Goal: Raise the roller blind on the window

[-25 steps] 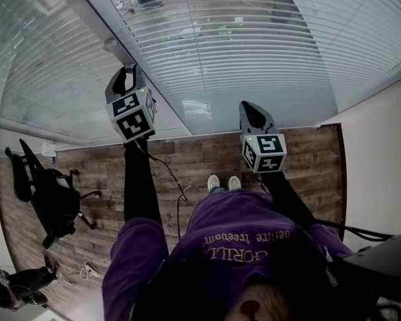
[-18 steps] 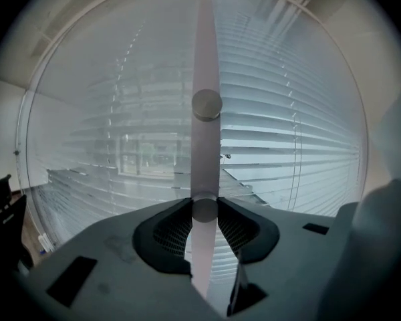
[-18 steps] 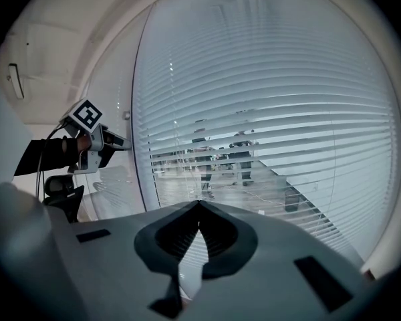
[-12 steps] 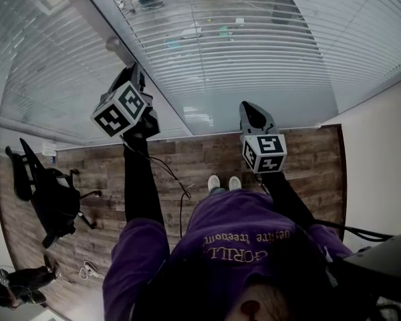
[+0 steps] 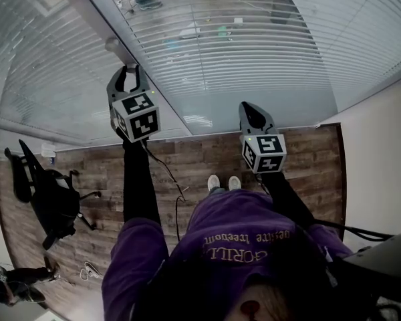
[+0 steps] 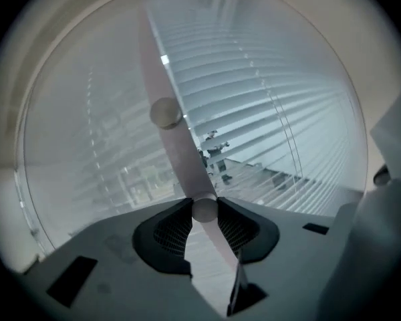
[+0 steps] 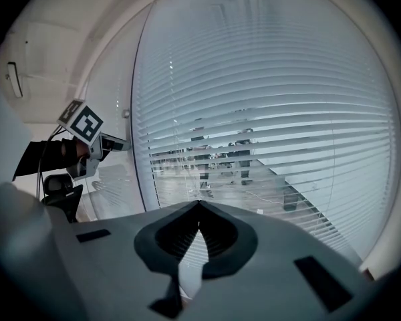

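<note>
Clasping a smooth round knob (image 6: 204, 208) — left claw (image 6: 204, 211), slatted blind (image 6: 254, 92) behind

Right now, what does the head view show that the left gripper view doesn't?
Only the head view: the wooden floor, a black office chair, the person's purple sweatshirt and the right gripper. Only the left gripper view: a round knob pinched between the left gripper's tongs. Both: the slatted blind and the pale window post.
</note>
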A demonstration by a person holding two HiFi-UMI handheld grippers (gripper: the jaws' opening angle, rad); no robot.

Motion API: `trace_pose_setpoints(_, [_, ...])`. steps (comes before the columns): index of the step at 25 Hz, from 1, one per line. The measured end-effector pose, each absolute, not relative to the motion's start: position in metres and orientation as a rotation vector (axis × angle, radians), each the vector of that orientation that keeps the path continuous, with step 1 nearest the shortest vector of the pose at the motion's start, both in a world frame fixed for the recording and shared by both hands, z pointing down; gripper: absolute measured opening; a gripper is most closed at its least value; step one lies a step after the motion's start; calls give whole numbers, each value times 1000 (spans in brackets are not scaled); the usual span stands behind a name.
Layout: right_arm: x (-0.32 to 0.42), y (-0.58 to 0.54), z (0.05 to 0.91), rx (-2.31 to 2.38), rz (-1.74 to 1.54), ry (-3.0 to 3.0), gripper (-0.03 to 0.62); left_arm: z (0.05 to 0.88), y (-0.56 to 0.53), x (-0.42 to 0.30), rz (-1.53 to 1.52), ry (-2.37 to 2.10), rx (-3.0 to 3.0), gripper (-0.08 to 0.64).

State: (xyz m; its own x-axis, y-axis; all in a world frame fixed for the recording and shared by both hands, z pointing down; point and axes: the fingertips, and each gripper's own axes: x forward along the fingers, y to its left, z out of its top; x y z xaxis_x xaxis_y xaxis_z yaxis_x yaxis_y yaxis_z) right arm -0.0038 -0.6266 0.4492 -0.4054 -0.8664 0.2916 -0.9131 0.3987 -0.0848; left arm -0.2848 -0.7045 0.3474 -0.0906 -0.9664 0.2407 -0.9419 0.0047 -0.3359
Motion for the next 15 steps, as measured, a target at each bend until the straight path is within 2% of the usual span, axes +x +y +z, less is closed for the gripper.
trace_pose_setpoints(4, [-4, -627, 449, 1585, 341, -2454, -3, 351, -705, -281, -1020, 1920, -1703, 123])
trace_pose_setpoints(8, [-5, -628, 450, 1585, 343, -2454, -3, 351, -704, -278, -1134, 1734, -1512, 123])
trace_pose_setpoints(11, [-5, -628, 451, 1584, 346, -2455, -3, 352, -703, -279, -1001, 1846, -1613, 124])
trace_pose_setpoints(15, [-7, -629, 451, 1578, 344, -2457, -3, 345, -701, -278, -595, 2143, -2020, 124])
